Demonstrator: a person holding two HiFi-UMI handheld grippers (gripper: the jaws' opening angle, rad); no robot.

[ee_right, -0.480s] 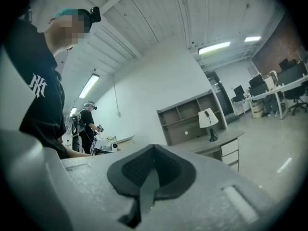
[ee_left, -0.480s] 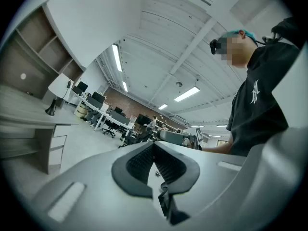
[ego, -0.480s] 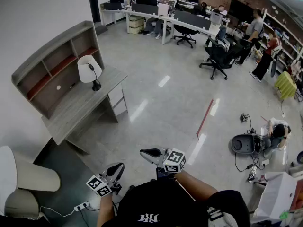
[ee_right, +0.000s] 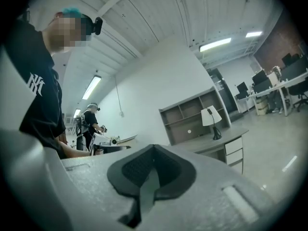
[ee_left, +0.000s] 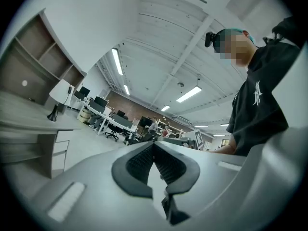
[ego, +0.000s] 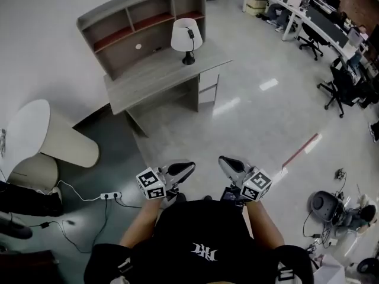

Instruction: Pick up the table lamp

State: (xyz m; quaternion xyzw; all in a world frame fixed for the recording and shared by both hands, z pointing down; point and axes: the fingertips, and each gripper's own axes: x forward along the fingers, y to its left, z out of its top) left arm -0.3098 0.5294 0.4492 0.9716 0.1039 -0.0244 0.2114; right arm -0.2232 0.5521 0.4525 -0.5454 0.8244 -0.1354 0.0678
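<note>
Grey wood-grain covers the desk [ego: 148, 83] that stands against the white wall, well apart from me across a stretch of polished floor. The table lamp [ego: 187, 39] stands upright on the desk near its right end, close to the back edge, just in front of the shelf unit [ego: 139, 25] that runs along that edge. It has a white shade, a thin dark stem and a dark round base. Drawers [ego: 208, 85] sit below the same end of the desk.

I hold both tools low and close to my body, side by side and pointing level. The left gripper [ego: 185, 168] has its jaws fully together; in the left gripper view its ribbed black pads [ee_left: 142, 163] meet at the tip with nothing between them. The right gripper [ego: 227, 163] is the same: jaws pressed together, empty.

From the left gripper [ee_left: 154, 147] I see the lamp [ee_left: 58, 91] at the far left, on the desk's end. From the right gripper [ee_right: 154, 150] the lamp [ee_right: 211, 116] shows to the right of centre, in front of the shelves.

A white power strip [ego: 111, 196] lies on the dark floor to my left.
</note>
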